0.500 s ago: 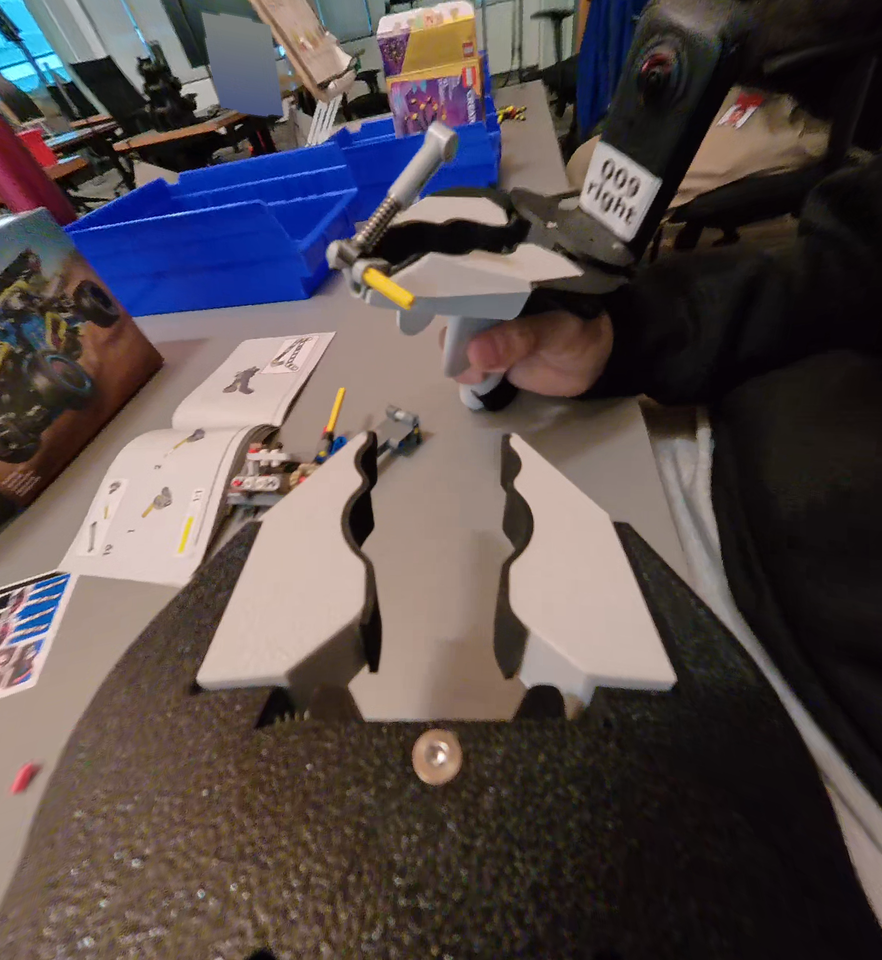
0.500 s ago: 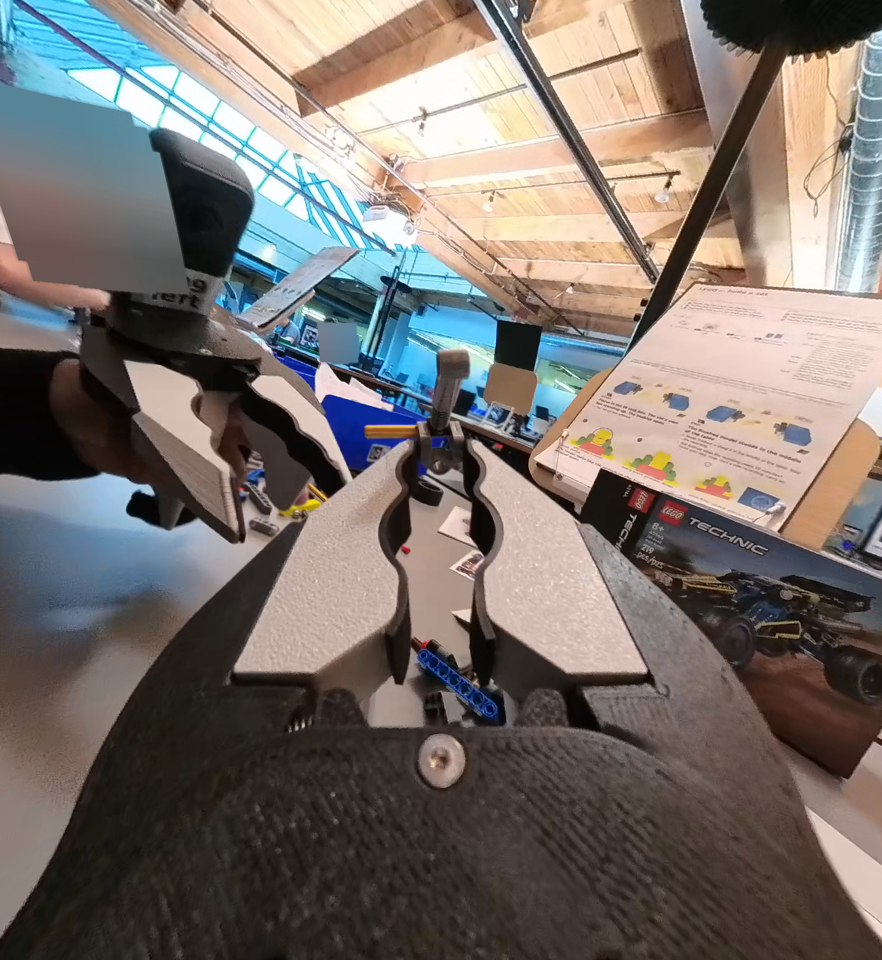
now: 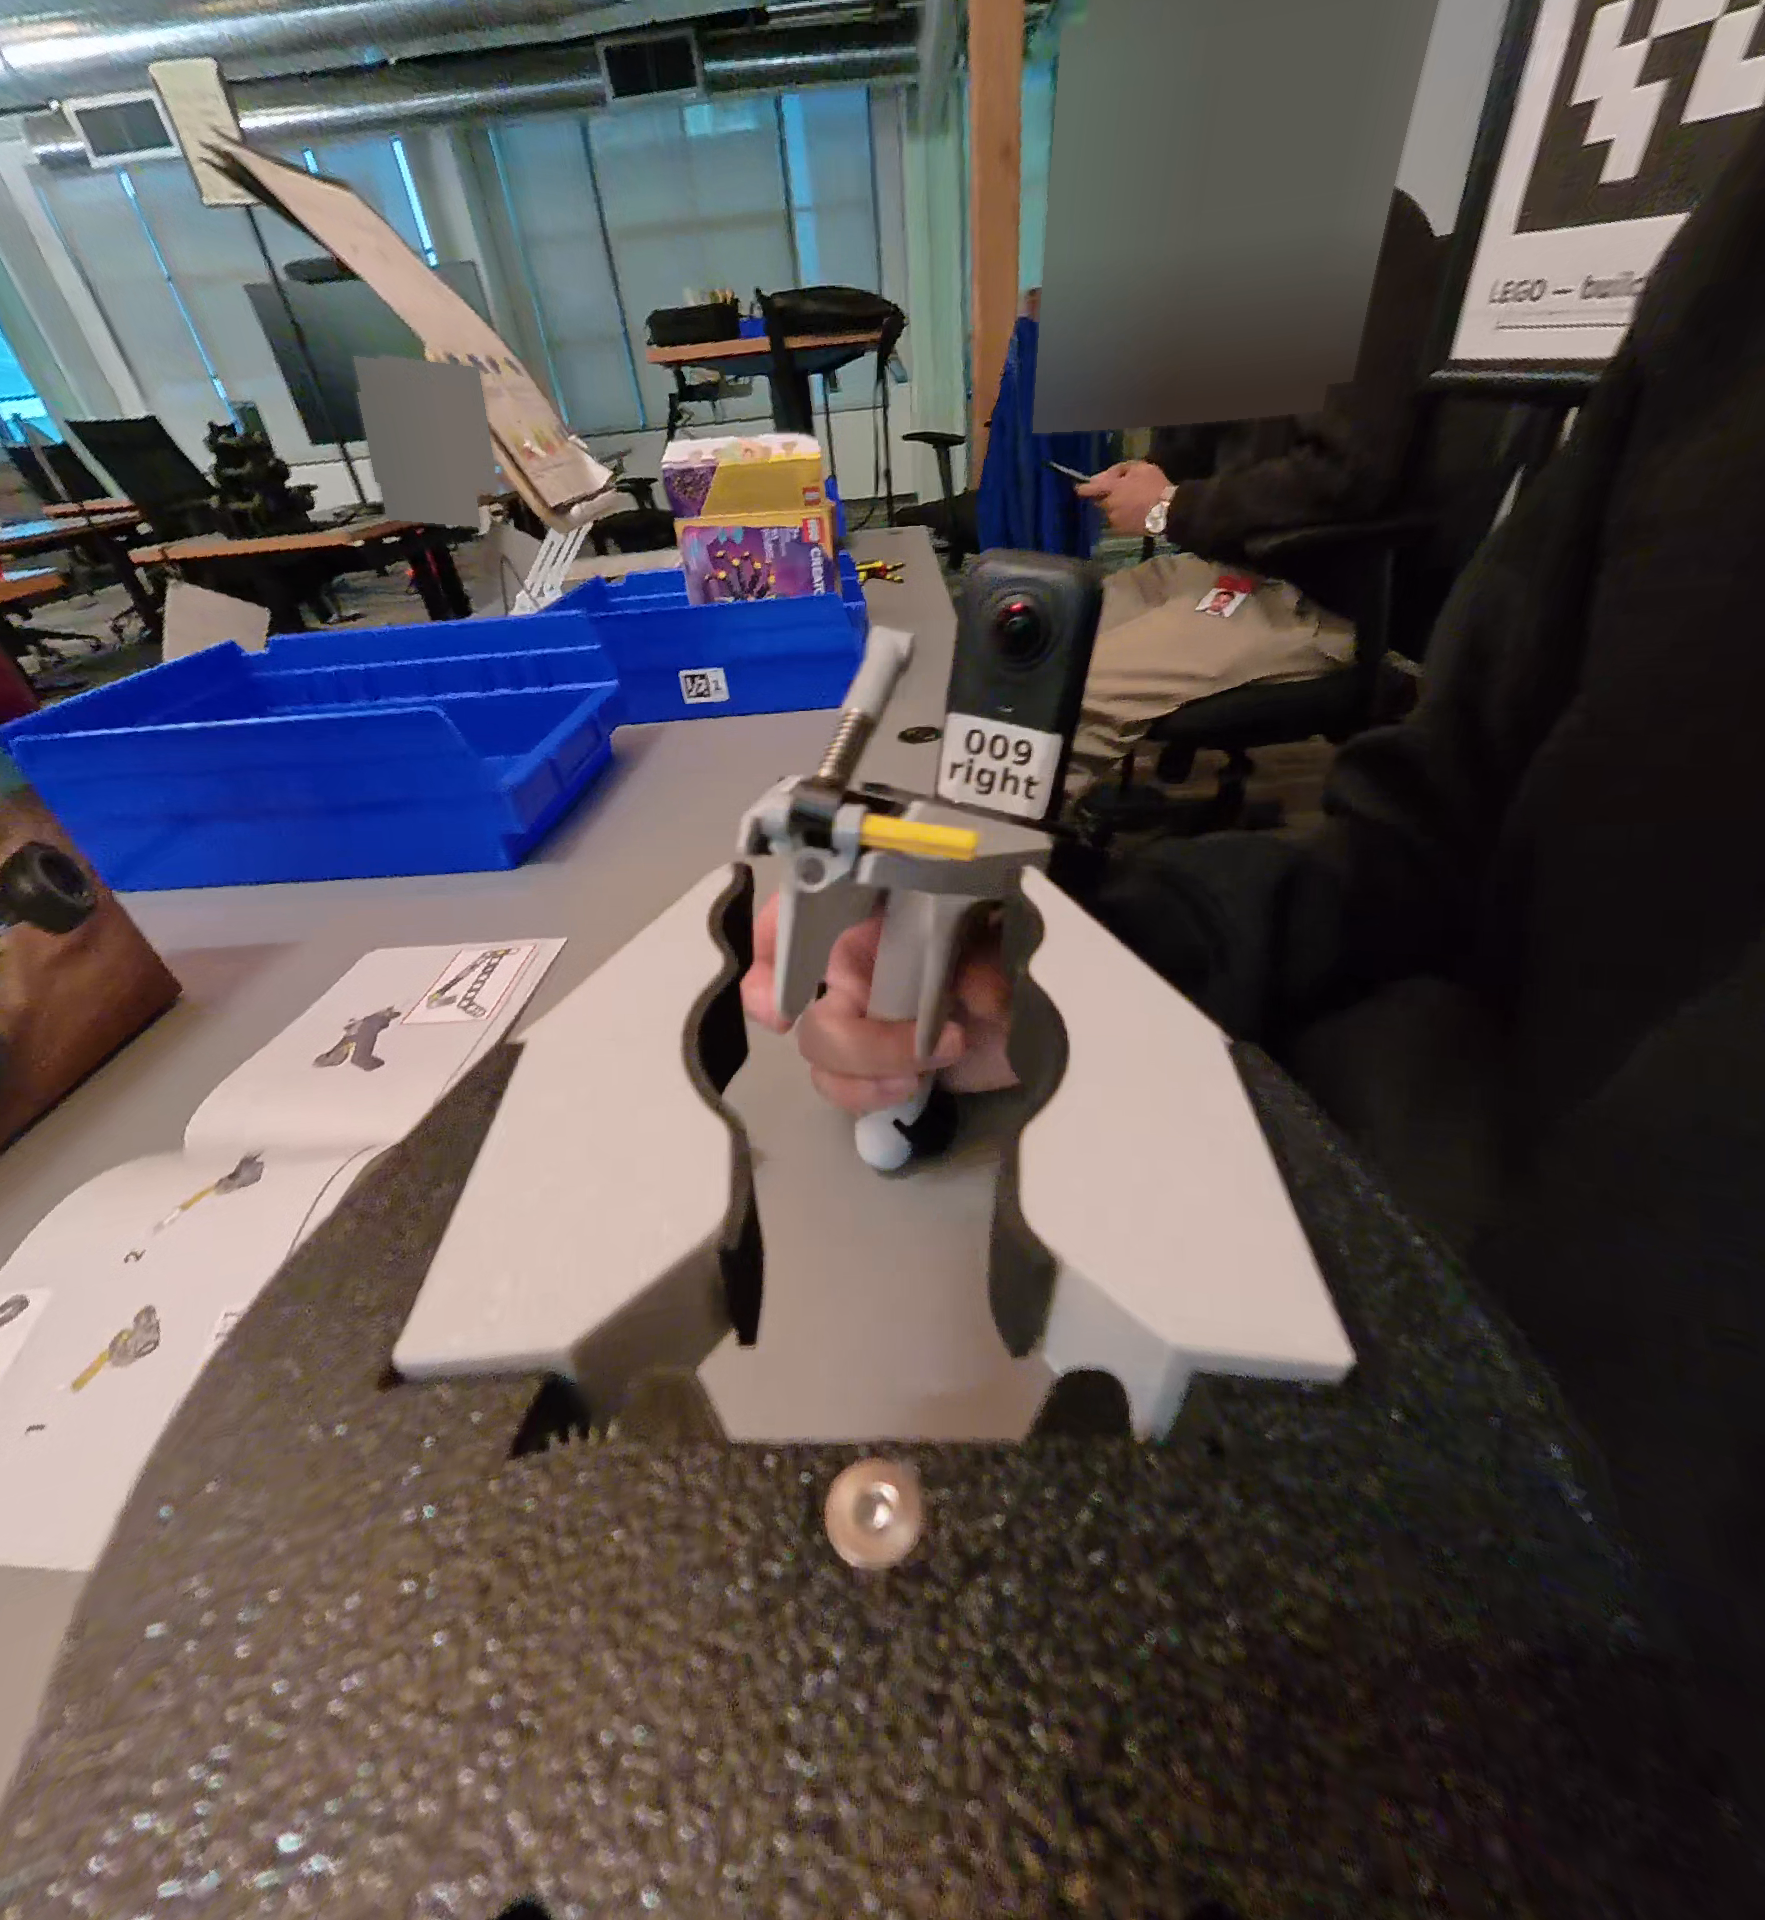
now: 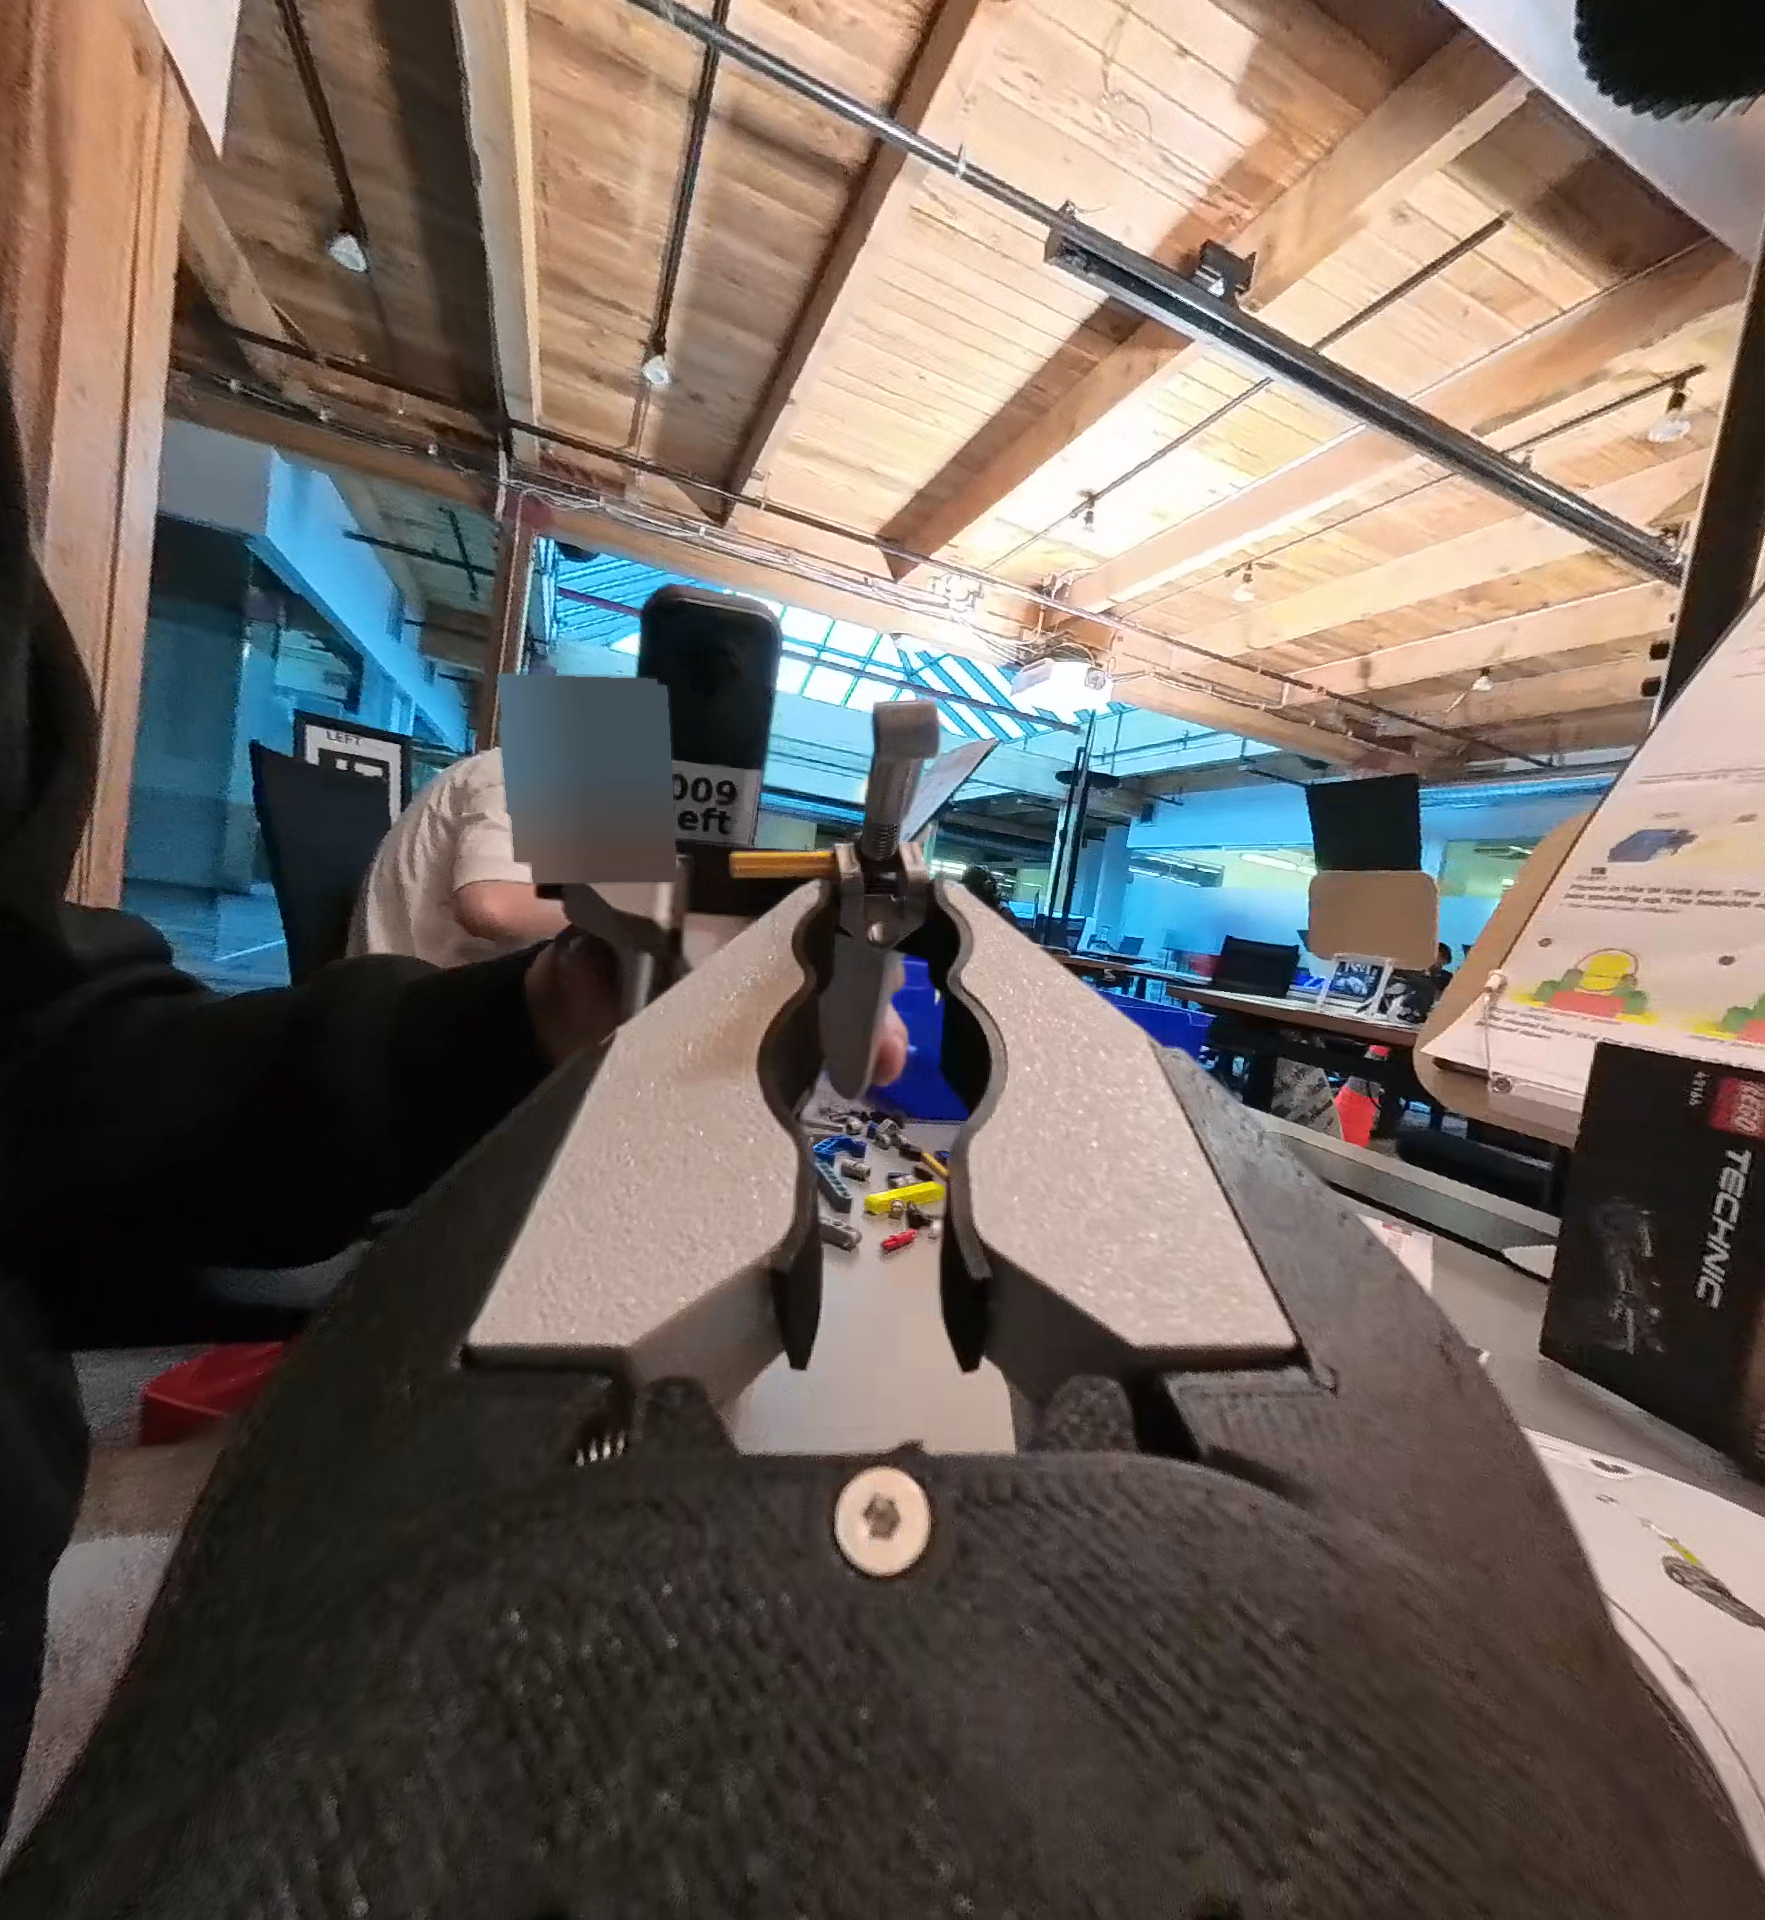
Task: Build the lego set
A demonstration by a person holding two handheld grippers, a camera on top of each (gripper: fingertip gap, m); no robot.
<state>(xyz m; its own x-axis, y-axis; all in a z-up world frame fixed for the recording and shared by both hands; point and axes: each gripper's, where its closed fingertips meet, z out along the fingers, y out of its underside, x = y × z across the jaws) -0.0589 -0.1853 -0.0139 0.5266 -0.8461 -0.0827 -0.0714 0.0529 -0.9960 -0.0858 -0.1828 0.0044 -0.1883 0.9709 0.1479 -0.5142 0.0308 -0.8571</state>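
My right gripper (image 4: 880, 914) is shut on a small grey lego assembly (image 4: 873, 904) at its fingertips. A yellow axle (image 4: 782, 863) sticks out sideways from it and a grey shock absorber with a spring (image 4: 893, 774) stands up from it. My left gripper (image 3: 873, 925) is open and empty, facing the right gripper head-on. In the left wrist view the assembly (image 3: 821, 831) sits just above the gap between the left fingertips, held by the right gripper (image 3: 836, 868). I cannot tell whether the left fingers (image 4: 639, 930) touch it.
Loose lego pieces (image 4: 878, 1164) lie on the grey table (image 3: 649, 831) below the grippers. An open instruction booklet (image 3: 369, 1039) and the set's box (image 3: 5, 935) are on the left. Blue bins (image 3: 338, 748) stand behind. A seated person (image 3: 1221, 623) is beyond the table. Only a small space, under 4 cm, lies between the two pairs of fingers.
The two grippers have turned to face each other and come closer. The left gripper has risen off the table view. The assembly now sits at the left gripper's open fingertips.
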